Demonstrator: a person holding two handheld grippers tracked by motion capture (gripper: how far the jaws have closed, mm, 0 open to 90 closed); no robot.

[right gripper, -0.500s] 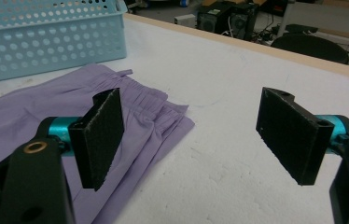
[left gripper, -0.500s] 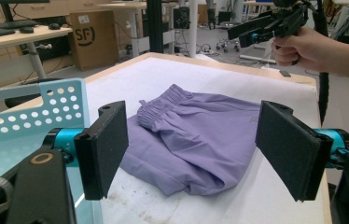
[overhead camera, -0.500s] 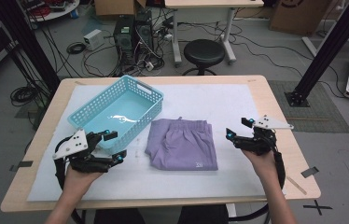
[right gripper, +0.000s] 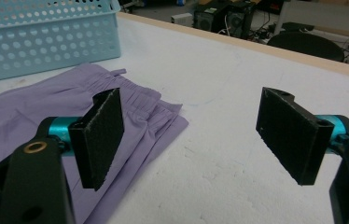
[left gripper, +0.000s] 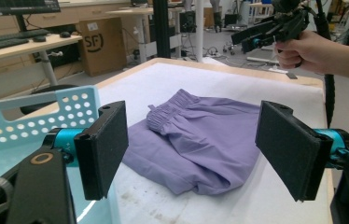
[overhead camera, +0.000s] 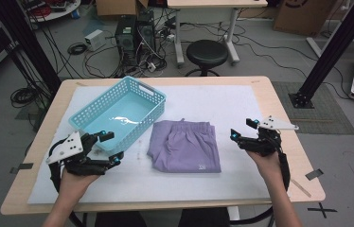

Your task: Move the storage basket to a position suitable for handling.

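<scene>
Since the earlier high view we are seeing almost no shift: both hands are holding nearly the same spots beside the garment, the right one sitting perhaps a touch nearer the table's edge.

Nearest us, we are holding the left black two-jaw gripper (overhead camera: pixel 111 149) at about eight o'clock from the cloth, its jaws standing wide apart with nothing between them. From the left gripper view, the folded lilac fabric shorts (left gripper: pixel 200 140) are lying straight ahead, framed by the open pads. We are holding the right black two-jaw gripper (overhead camera: pixel 241 130) at about three o'clock from the shorts, its jaws likewise spread and empty, hovering over the white table mat (overhead camera: pixel 241 101).

The shorts (overhead camera: pixel 184 146) are lying flat at the mat's centre, the waistband end pointing to twelve o'clock and the hem to six, so the long axis is running away from us. Both grippers are flanking it, and the right one looks slightly nearer to the cloth's edge.

Farther off, at about ten o'clock from the shorts, the pale blue perforated plastic basket (overhead camera: pixel 139 90) is standing empty, just beside the cloth and close to the left gripper.
</scene>
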